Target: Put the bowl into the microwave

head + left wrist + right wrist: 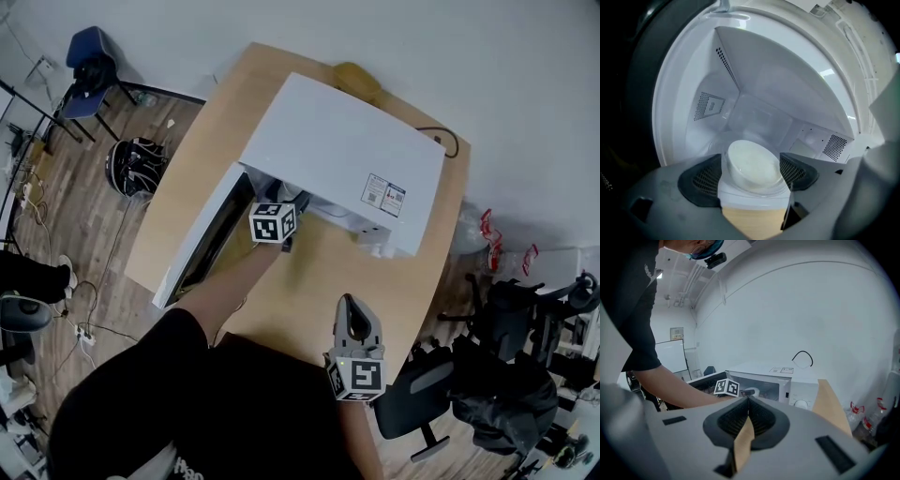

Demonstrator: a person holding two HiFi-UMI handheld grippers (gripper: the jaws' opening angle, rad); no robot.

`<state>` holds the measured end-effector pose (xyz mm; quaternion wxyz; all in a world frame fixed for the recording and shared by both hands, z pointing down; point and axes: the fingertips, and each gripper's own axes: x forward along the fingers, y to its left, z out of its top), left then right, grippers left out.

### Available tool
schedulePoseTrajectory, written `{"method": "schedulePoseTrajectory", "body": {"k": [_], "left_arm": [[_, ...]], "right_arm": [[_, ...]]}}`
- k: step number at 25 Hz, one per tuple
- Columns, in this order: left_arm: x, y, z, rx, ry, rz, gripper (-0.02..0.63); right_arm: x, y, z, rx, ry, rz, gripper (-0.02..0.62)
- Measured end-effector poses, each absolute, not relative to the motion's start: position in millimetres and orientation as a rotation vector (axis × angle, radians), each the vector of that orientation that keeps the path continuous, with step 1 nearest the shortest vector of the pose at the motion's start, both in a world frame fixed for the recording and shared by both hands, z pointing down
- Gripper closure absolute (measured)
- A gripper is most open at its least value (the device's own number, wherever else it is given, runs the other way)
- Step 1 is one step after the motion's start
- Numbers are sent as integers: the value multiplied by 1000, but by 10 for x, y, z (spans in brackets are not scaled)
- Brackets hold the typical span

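Observation:
The white microwave [342,155] stands on the wooden table [319,281] with its door [202,239] swung open to the left. My left gripper [292,211] reaches into its mouth. Inside the cavity a white bowl [754,164] rests low on the floor. The left gripper [752,177] is open, its dark pads [701,180] flanking the bowl on both sides at their widest. My right gripper [357,314] hovers over the table's near side, shut with nothing in it, its pad tips meeting [748,401]. From there the microwave [797,383] and the left gripper's marker cube [726,387] show ahead.
A black cable [448,141] runs off the microwave's back right. A yellow object [356,80] lies behind it. A black office chair [422,389] stands right of the table, a blue chair [89,56] and a dark bag [136,167] on the floor at left.

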<state>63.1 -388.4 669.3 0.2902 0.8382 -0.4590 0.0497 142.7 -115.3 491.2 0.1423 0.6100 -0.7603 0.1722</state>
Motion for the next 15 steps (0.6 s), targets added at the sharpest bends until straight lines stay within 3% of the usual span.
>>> {"method": "schedulePoseTrajectory", "body": {"k": [15], "left_arm": [[730,-3689,6710,2440,-1135,393,250]], "right_arm": [[1317,-1133,4897,1790,-2183,505,535]]}}
